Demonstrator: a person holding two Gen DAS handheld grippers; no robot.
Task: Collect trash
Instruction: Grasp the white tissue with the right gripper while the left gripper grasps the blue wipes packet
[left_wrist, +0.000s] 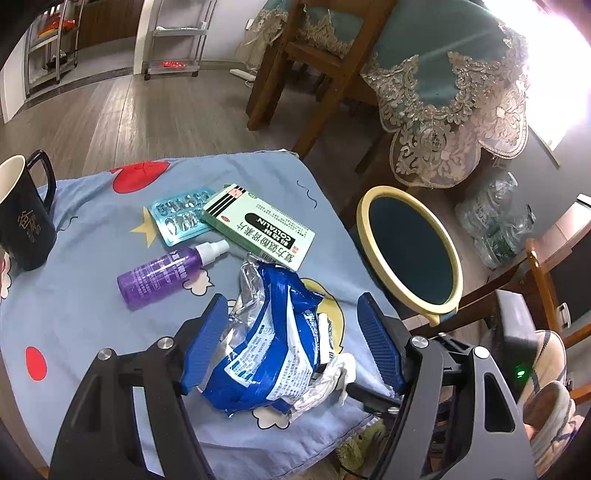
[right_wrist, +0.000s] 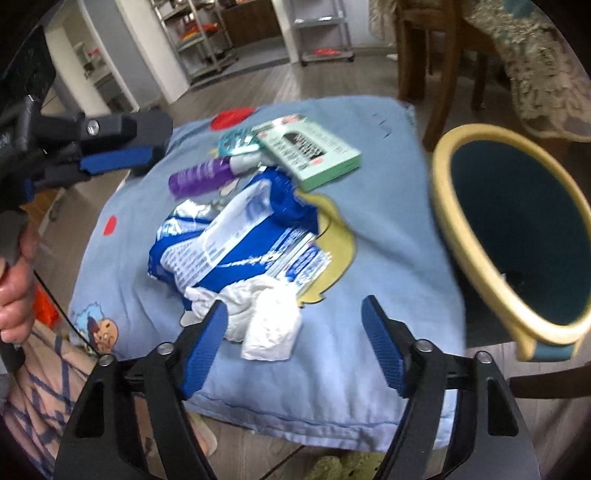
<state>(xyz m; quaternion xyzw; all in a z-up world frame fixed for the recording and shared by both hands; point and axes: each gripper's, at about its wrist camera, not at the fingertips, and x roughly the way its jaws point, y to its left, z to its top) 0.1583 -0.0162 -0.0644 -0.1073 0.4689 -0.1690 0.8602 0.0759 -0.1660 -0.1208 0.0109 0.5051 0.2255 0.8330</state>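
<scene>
Lying crumpled near the middle of the blue cartoon-print cloth (left_wrist: 74, 314) that covers the desk, the blue-and-white foil wrapper (left_wrist: 266, 332) is the obvious piece of trash, with a wad of white tissue (right_wrist: 266, 321) touching its near edge. The wrapper's long axis runs from the near edge of the desk away towards the green medicine box (left_wrist: 258, 225), roughly in line with the pointing direction of both tools.

The left gripper (left_wrist: 291, 339) has its jaws open, and in its own view the wrapper sits between the blue pads, close to the left pad; no squeeze is visible. From the right wrist view that same tool appears off to the left and apart from the wrapper, so its height above the cloth cannot be settled.

The right gripper (right_wrist: 295, 343) also has its jaws open, with the tissue lying between them towards the left pad, nothing clamped.

By my assessment, the right tool is nearer the tissue and the left is better aligned with the wrapper.

The yellow-rimmed teal waste bin (right_wrist: 476, 236) stands just beside the desk on the right, nearer the right hand. A purple spray bottle (left_wrist: 162, 273), a blister pack (left_wrist: 177, 218) and a dark mug (left_wrist: 22, 218) lie farther off and appear not to be trash.
</scene>
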